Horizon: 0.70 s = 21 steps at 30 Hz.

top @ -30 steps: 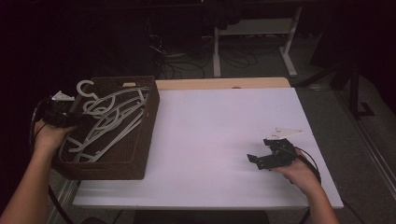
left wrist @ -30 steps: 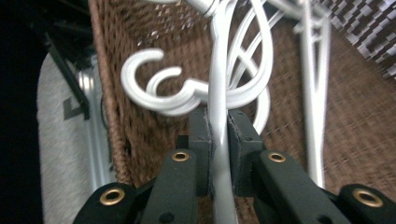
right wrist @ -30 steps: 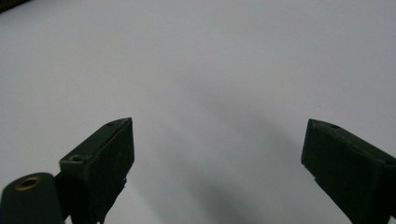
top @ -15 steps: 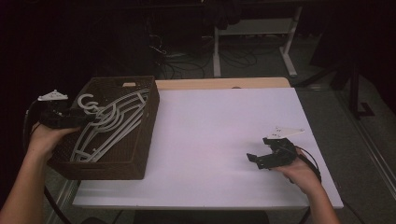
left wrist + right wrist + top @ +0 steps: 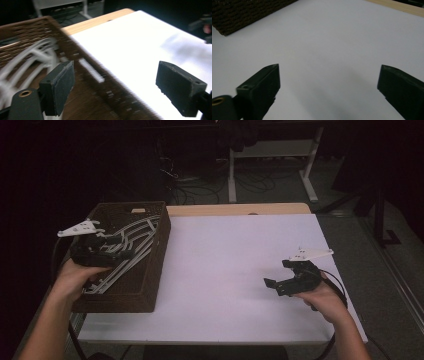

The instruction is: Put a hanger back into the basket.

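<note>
— While the left gripper [image 5: 117, 251] hangs over the basket [image 5: 150, 285], what do its jaws show?

— They stand wide apart with nothing between them. From the left gripper view [image 5: 115, 85], one pad sits above the basket's inside and the other out past its rim, above the table [image 5: 235, 270]. That view is blurred, so finer detail cannot be told.

— And what lies inside the basket?

— White hangers [image 5: 132, 237], several of them piled together, their bars running slantwise along the basket's floor. The left gripper is just above them; whether it touches any of them I cannot tell.

— Where does the basket itself sit?

— It is a dark woven box on the table's left edge, its long side running away from the person.

— The right gripper [image 5: 280, 283]?

— It is well apart from the basket, near the table's opposite edge, held low by the right hand [image 5: 325, 297]. Its jaws are spread wide and empty in the right gripper view [image 5: 328, 92], with bare white tabletop between them and a corner of the basket far off.
</note>
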Each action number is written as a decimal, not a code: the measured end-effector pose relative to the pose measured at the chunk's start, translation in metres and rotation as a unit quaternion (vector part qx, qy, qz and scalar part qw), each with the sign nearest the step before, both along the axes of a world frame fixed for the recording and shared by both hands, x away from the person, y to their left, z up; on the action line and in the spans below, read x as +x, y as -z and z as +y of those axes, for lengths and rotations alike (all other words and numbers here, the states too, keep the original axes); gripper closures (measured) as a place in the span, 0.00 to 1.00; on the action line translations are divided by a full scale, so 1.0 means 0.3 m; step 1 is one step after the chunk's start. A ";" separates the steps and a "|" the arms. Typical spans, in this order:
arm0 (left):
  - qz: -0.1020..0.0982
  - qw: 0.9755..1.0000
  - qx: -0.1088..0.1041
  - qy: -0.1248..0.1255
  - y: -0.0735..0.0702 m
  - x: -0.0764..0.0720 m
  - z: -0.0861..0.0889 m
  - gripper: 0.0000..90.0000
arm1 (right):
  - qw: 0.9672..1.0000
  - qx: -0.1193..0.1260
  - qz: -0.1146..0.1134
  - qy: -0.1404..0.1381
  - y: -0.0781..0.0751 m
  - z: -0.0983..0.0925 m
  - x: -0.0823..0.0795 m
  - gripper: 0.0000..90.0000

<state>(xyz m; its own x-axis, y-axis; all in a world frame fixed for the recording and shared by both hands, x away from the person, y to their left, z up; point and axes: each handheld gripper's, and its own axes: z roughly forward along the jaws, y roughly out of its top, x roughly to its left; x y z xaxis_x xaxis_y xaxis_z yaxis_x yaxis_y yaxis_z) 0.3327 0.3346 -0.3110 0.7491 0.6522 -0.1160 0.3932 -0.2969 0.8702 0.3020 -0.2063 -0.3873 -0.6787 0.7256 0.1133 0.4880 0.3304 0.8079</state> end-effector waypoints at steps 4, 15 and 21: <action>-0.003 1.000 0.002 0.029 0.019 -0.023 -0.079 0.12 | 1.000 0.001 -0.003 -0.005 -0.028 0.004 -0.002 0.00; 0.007 0.998 0.003 0.065 0.080 -0.051 -0.186 0.00 | 1.000 0.009 -0.020 -0.017 -0.082 0.008 -0.012 0.00; 0.014 0.997 -0.003 0.072 0.118 -0.058 -0.201 0.00 | 1.000 0.008 -0.017 -0.019 -0.070 0.008 -0.008 0.00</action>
